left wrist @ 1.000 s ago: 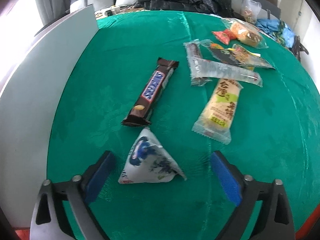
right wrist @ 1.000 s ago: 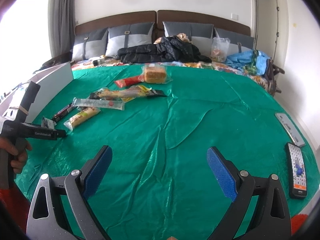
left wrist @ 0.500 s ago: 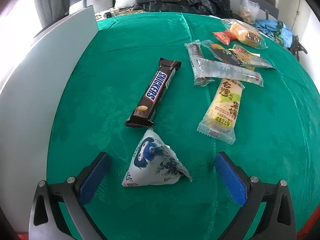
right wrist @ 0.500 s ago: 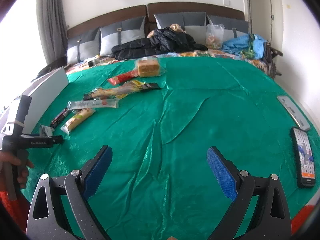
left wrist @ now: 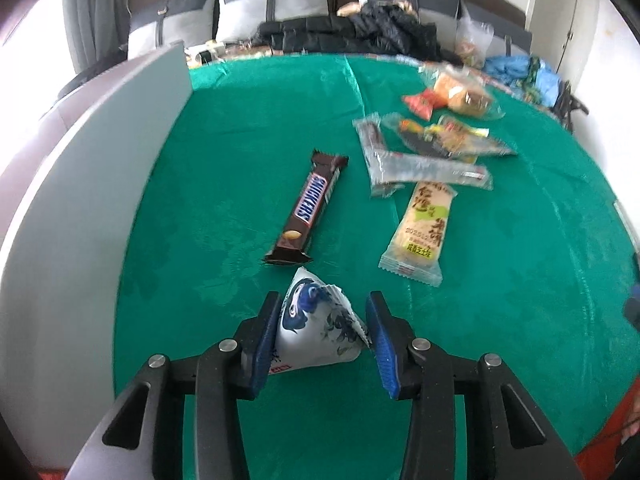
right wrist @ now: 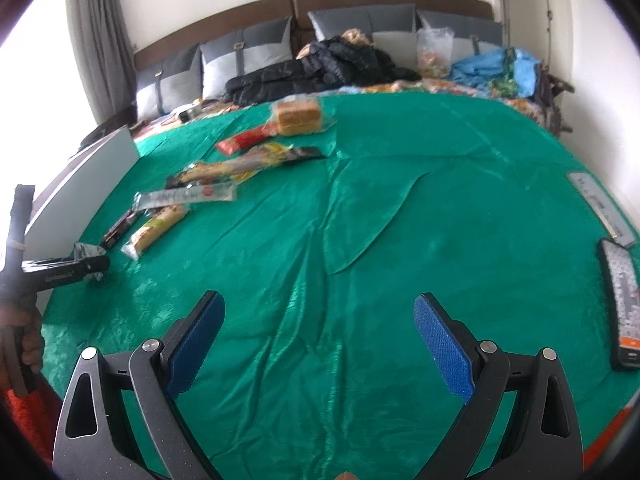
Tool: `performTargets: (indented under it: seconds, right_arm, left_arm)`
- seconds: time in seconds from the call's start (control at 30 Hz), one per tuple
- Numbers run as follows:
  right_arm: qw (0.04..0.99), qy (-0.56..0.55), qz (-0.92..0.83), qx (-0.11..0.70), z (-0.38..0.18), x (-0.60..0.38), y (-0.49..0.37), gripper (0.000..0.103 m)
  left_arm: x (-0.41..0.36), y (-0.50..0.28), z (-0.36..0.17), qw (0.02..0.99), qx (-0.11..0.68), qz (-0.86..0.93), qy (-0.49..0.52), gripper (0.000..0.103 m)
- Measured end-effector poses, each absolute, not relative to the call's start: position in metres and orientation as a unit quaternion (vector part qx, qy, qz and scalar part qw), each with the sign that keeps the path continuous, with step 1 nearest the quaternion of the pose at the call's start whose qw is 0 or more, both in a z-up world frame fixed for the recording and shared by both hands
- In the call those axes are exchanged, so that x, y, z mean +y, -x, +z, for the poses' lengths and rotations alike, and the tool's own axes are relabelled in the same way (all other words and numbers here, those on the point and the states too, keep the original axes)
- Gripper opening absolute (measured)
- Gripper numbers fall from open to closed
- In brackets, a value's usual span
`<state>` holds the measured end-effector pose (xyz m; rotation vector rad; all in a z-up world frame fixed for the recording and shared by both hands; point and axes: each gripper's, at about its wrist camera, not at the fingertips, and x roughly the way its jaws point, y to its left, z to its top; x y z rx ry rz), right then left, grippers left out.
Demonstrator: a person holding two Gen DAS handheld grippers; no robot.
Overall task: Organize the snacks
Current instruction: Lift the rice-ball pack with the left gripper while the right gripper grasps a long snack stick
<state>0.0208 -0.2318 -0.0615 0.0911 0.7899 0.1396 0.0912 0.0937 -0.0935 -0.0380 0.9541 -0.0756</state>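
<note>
Your left gripper (left wrist: 322,336) has just been closing and is now clamping the white-and-blue triangular pouch (left wrist: 320,326), both blue pads pressing its sides, just short of the Snickers bar (left wrist: 310,206) on the green cloth (left wrist: 240,140). Your right gripper (right wrist: 318,338) is standing spread wide, grasping nothing, above bare cloth.

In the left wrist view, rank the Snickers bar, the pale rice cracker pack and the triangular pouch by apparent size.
1. Snickers bar and rice cracker pack: alike, unranked.
2. Triangular pouch: looks smallest, though nearest the camera.
</note>
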Motion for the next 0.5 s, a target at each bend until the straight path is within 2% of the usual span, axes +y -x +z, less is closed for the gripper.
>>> performTargets:
  seconds: [0.17, 0.27, 0.43, 0.5]
  right_arm:
    - [0.888, -0.094, 0.126, 0.432, -0.064, -0.212, -0.053, 0.097]
    - [0.862, -0.133, 0.155, 0.464, -0.063, -0.193, -0.102, 0.097]
    - [0.792, -0.307, 0.137, 0.51, -0.078, -0.184, -0.208, 0.097]
    - [0.775, -0.337, 0.101, 0.525, -0.088, -0.18, -0.237, 0.095]
  left_arm:
    - [0.106, -0.072, -0.085, 0.9, 0.434, -0.041, 0.015, 0.043]
    - [0.112, -0.063, -0.082, 0.905, 0.423, -0.045, 0.021, 0.043]
    - [0.116, -0.057, -0.082, 0.906, 0.419, -0.051, 0.031, 0.043]
    - [0.115, -0.055, -0.08, 0.907, 0.416, -0.054, 0.027, 0.043]
